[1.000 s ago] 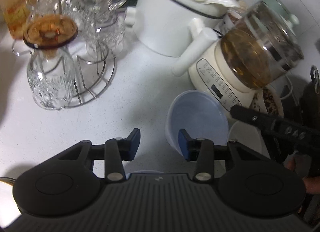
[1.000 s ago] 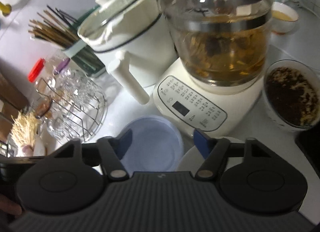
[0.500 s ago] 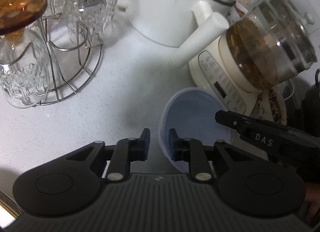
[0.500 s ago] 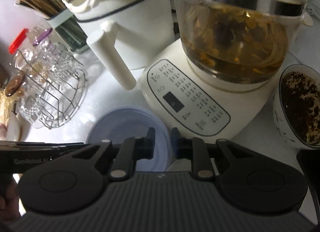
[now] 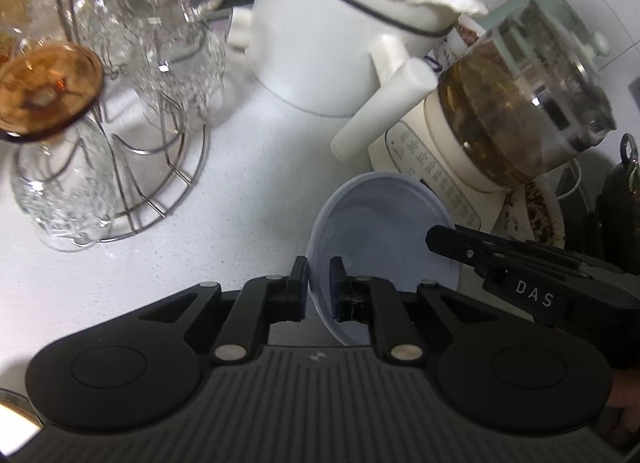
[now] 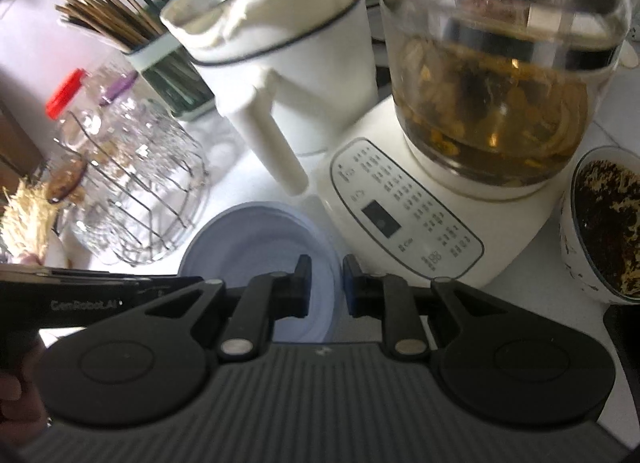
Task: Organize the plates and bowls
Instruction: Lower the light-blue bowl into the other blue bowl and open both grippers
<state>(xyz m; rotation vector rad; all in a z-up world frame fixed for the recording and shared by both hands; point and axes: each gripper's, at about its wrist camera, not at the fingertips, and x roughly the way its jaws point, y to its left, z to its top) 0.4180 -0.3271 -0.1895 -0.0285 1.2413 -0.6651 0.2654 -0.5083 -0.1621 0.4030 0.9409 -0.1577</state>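
White counter (image 5: 248, 191) takes up most of both views, crowded w/ kitchen stuff. Biggest item: white pot (image 5: 332, 43) w/ a glass lid and a thick white handle pointing down toward the cameras. Just right of it, a cream tea maker (image 6: 404, 219) w/ a button panel and a glass jug (image 6: 500, 75) of brown tea and leaves on top. Far left, a wire rack (image 5: 160, 167) holding upturned clear glasses; an amber glass lid (image 5: 48, 91) sits on one of them. Behind the rack in the right wrist view, a holder of chopsticks (image 6: 108, 11). At the right edge, a white bowl of dark leaves (image 6: 604, 223), touching or nearly touching the tea maker base — hard to say at the frame edge.

Pale blue bowl (image 5: 380, 247) sits in front of the tea maker, btwn the rack and the panel, tipped up a bit on its left side.

Left gripper (image 5: 319, 287) is clamped on the bowl's near-left rim, one pad inside, one outside. Right gripper (image 6: 326, 287) is clenched on the bowl's right rim, rim edge caught btwn its pads. Each gripper shows in the other's view as a black bar reaching over the bowl.
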